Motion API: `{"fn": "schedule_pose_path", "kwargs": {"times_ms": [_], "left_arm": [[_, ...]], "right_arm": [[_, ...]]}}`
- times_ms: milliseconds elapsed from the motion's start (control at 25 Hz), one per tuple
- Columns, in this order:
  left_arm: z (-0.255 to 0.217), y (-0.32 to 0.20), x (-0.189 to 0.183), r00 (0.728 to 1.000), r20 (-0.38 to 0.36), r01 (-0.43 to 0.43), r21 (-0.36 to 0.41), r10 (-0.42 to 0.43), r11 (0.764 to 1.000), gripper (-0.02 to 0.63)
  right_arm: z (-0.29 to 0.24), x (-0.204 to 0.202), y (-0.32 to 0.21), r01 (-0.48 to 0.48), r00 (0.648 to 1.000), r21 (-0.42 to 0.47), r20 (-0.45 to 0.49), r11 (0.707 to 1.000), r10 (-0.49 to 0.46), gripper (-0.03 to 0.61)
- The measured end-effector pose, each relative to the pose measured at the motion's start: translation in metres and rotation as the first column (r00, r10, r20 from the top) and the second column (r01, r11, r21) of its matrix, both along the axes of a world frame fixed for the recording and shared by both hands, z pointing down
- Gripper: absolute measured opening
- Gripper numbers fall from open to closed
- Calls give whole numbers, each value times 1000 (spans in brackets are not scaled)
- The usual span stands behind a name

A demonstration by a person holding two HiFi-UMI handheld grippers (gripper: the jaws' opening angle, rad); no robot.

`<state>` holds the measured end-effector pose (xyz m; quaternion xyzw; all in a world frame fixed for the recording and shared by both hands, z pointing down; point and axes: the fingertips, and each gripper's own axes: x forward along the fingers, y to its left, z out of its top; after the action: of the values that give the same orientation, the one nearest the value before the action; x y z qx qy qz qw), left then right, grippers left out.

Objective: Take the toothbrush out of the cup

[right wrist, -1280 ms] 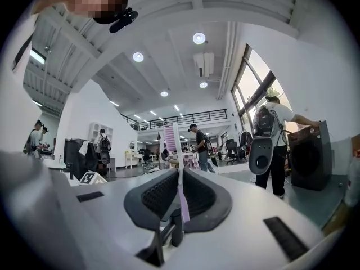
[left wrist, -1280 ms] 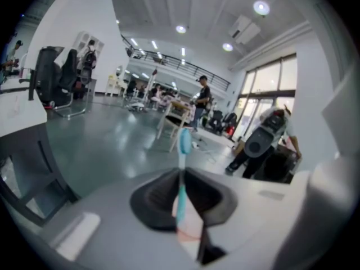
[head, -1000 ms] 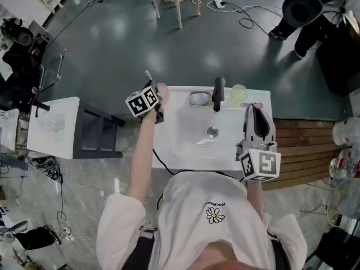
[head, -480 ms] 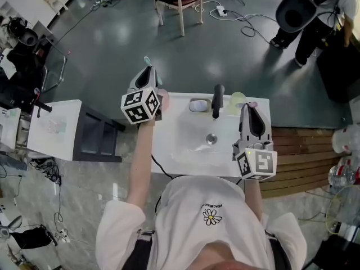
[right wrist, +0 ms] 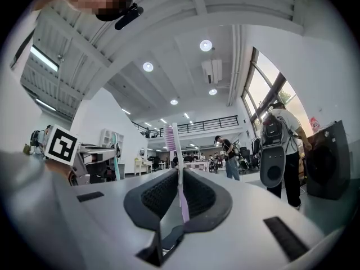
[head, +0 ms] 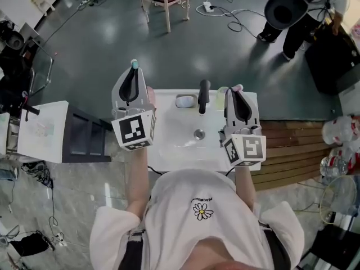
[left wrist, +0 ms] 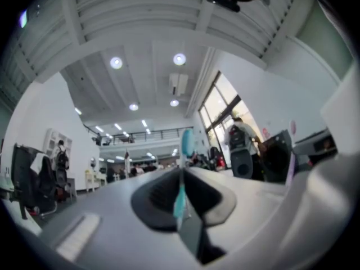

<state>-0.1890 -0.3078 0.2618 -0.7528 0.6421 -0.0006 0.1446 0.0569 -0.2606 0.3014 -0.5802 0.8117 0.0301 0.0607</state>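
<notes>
Change on the left: the left gripper (head: pixel 133 75) was down at the pink cup (head: pixel 150 96) on the sink's (head: pixel 185 145) back-left corner 1 second ago. It has since come up and rolled, and now sits high, about level with the right one. The cup is mostly hidden behind the gripper body.

The left jaws are clenched on the teal toothbrush (left wrist: pixel 179 198), with no slack showing at the pads in the left gripper view. The brush came up with the gripper, so it is out of the cup and in the air, well clear of the rim. I judge the extraction done on this side.

Teal brush axis: in the left gripper view it runs up-down through the jaw gap, head end up, with the top leaning slightly right. In the head view only the teal head (head: pixel 134 64) shows, poking past the jaw tips on the side away from the body. I read it as crosswise to the jaws, not along them.

Middle: the faucet (head: pixel 203 94) and basin are unchanged apart from the camera shift. The green cup (head: pixel 221 96) stands just left of the right gripper, and I can't see into it.

The right gripper (head: pixel 236 97) has barely moved. Its jaws are clamped on 1 pink toothbrush (right wrist: pixel 181 198), held the same way: long axis up-down in the gap, bristle head on top and near vertical. It is also clear of any cup.
</notes>
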Motion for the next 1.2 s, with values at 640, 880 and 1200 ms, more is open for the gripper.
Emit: {"fn": "schedule_pose_path", "kwargs": {"times_ms": [640,880,1200], "left_arm": [[4,48,40,1000,-22,-8,17,8,1000,31],[5,50,40,999,-33,-10,12,11,1000,31],[5,52,35,999,-37,-6,7,6,1000,31]], "right_arm": [[16,10,-3,-16,999,-33,-33,999,15,25],[13,10,-2,-18,999,-26,-37,1000,17,25],[13,8,1,-21,999,-28,-50,999,20,25]]}}
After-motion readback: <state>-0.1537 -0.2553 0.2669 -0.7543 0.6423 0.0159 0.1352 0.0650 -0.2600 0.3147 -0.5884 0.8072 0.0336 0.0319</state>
